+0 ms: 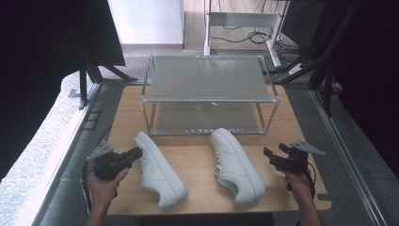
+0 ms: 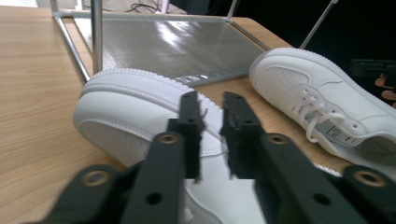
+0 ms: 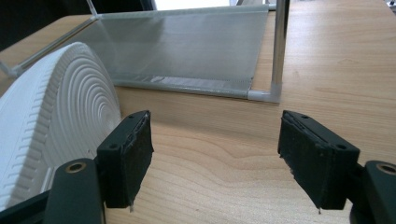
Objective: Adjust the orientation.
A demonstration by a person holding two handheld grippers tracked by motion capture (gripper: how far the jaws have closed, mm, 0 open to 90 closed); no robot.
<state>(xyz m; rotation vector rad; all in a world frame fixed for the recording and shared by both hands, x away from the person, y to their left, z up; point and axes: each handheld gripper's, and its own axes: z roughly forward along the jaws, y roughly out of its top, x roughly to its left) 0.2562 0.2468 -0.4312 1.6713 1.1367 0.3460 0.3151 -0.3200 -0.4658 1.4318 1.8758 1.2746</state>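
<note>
Wooden table, two white shoes before the rack. Left gripper, jaws nearly closed and empty, should widen before taking the left shoe. Right gripper gapes wide beside the right shoe, holding nothing.

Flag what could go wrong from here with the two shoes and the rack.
1. The left gripper has its jaws nearly together at the left shoe's smooth rounded toe; a pinch there may slip.
2. The right shoe lies tipped on its side, sole toward the open right gripper; a grip across it may twist the shoe.
3. Both shoes lie close to the rack; lifting could knock its frame.
</note>
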